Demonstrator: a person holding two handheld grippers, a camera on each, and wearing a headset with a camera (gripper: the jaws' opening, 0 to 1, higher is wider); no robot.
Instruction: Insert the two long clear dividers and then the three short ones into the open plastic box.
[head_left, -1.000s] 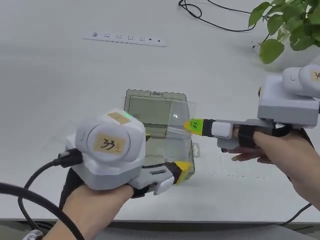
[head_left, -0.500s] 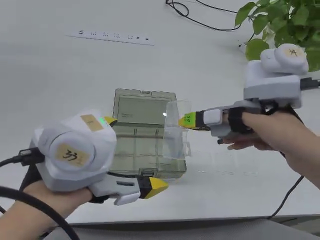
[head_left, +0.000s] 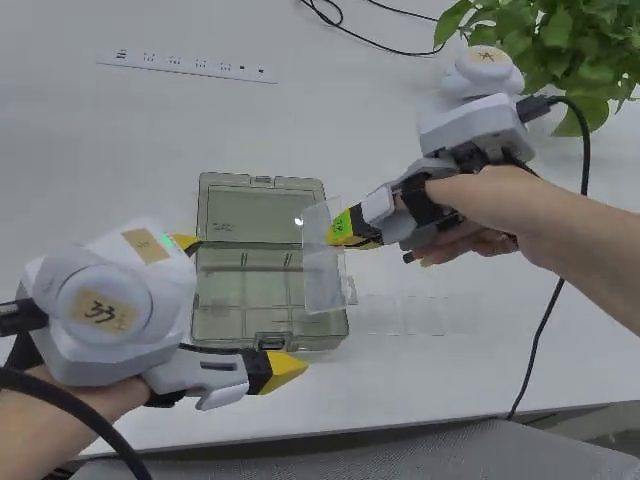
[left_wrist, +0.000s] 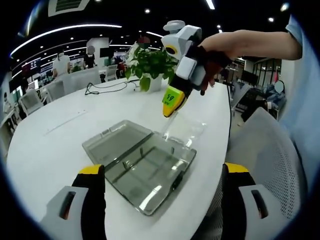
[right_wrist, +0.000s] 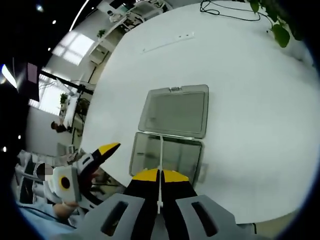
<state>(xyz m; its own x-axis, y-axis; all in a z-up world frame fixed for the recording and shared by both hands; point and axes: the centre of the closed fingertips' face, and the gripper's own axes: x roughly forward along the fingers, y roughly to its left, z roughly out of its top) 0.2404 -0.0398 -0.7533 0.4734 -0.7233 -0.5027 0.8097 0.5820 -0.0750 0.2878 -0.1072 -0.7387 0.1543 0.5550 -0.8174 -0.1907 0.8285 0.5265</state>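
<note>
The open clear plastic box (head_left: 235, 318) lies on the white table, lid (head_left: 258, 210) folded flat behind the base. My right gripper (head_left: 340, 228) is shut on a clear divider (head_left: 322, 262) and holds it upright over the right part of the base. In the right gripper view the divider (right_wrist: 161, 155) runs edge-on from my shut fingertips (right_wrist: 150, 176) toward the box (right_wrist: 170, 150). My left gripper (head_left: 232, 304) is open at the near left of the box, nothing between its jaws. The left gripper view has the box (left_wrist: 140, 162), the right gripper (left_wrist: 172, 100) and its divider (left_wrist: 184, 132).
More clear dividers (head_left: 410, 315) lie flat on the table right of the box. A white power strip (head_left: 185, 65) sits at the back left, a potted plant (head_left: 530, 40) at the back right, and a black cable (head_left: 345, 25) behind. The table's front edge is close.
My left gripper has drawn back from the box's front right corner toward the near left. The right gripper has carried the divider left, over the box base.
</note>
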